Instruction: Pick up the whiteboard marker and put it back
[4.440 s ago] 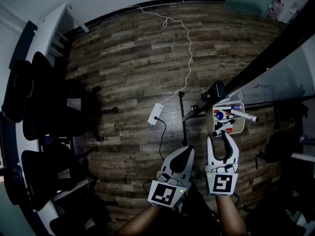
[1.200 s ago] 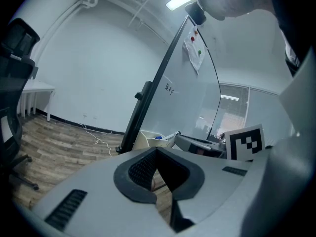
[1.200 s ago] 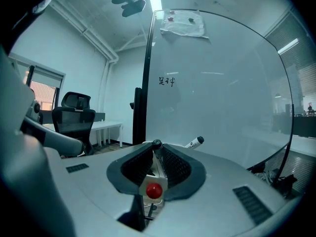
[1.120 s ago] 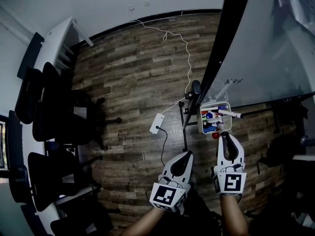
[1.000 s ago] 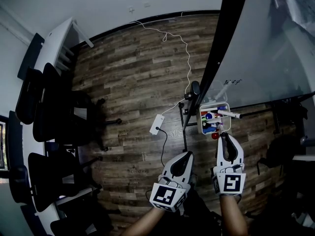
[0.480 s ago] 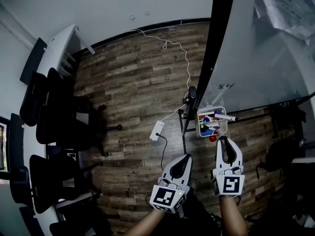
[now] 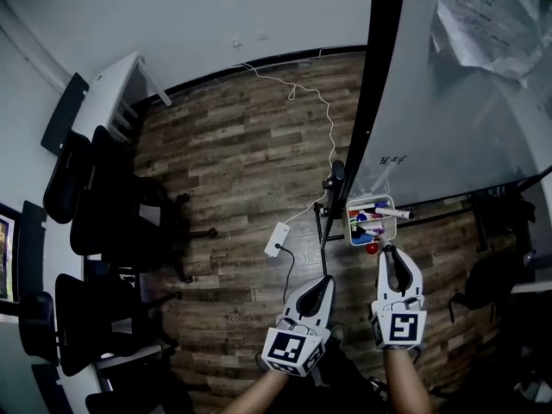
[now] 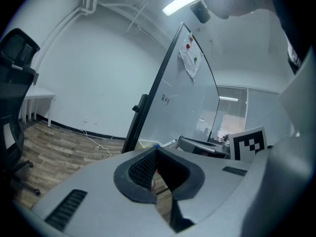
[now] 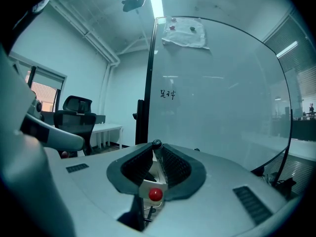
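Note:
My right gripper (image 7: 390,254) is shut on a whiteboard marker just in front of the white marker basket (image 7: 385,203). In the right gripper view the marker's dark end (image 9: 156,143) pokes out at the jaw tips and its red end (image 9: 155,194) shows below them; my right gripper (image 9: 157,148) faces the whiteboard (image 9: 217,107). The red end (image 7: 372,248) also shows beside the jaws in the head view. Several more markers lie in the basket, which hangs on the whiteboard (image 7: 448,119). My left gripper (image 7: 324,281) is shut and holds nothing, lower left of the basket; its jaws meet in the left gripper view (image 8: 157,151).
A white power strip (image 7: 276,238) with its cable lies on the wooden floor, left of the whiteboard's dark frame (image 7: 373,84). Black office chairs (image 7: 112,222) and a white desk (image 7: 103,89) line the left side. Paper sheets (image 7: 483,11) hang on the board.
Earlier the right gripper stood open at the basket; now it is shut on the marker and drawn slightly back. Over the last second the head view tilted up; both grippers stayed put.

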Tool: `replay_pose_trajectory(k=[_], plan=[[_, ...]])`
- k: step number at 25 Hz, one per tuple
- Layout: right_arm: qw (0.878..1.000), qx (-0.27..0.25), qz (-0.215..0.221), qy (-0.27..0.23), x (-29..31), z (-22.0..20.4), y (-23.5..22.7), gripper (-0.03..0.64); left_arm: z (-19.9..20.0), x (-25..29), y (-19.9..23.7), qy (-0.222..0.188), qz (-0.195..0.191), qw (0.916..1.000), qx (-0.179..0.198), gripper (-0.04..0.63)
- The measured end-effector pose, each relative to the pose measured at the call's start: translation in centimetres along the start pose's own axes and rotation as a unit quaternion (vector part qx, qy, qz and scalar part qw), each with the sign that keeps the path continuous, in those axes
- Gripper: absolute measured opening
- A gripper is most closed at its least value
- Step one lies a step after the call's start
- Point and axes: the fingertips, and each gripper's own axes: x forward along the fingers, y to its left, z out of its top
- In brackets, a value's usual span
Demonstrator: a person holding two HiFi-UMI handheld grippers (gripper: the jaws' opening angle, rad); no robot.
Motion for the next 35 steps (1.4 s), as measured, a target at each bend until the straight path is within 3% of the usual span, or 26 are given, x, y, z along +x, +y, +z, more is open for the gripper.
replay_pose_trajectory(k=[35], plan=[[0.998,-0.011,-0.025,-0.053,-8.3,6.0,0.3,0.072,5.9,-3.5,-5.0,-0.062,-0.048,0.9955,0.054,0.008]])
